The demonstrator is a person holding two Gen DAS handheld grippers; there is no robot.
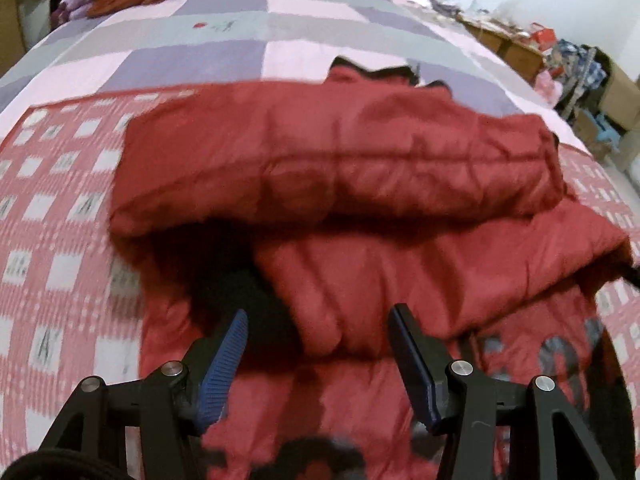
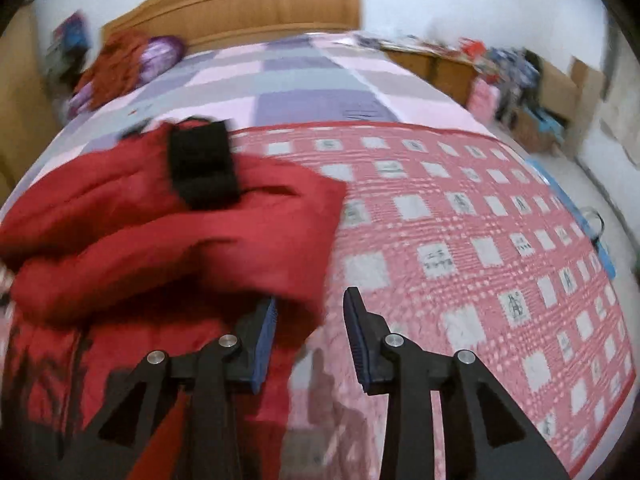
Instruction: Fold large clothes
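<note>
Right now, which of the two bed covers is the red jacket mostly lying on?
The red jacket lies mostly on the pink-and-red checked cover, the nearer one; the lilac-and-grey checked cover lies beyond, toward the headboard.

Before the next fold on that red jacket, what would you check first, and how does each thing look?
1. Left gripper free of cloth: ok, its jaws stand apart above the red jacket.
2. Right gripper free: ok, jaws apart, nothing pinched.
3. Sleeve folded in: ok, the black cuff lies on top of the jacket.
4. Bundle tidy: not ok, the layers are puffy and uneven.
5. Room on the bed: ok, the pink checked blanket is bare beside the jacket.
6. Zipper closed: cannot tell.
</note>
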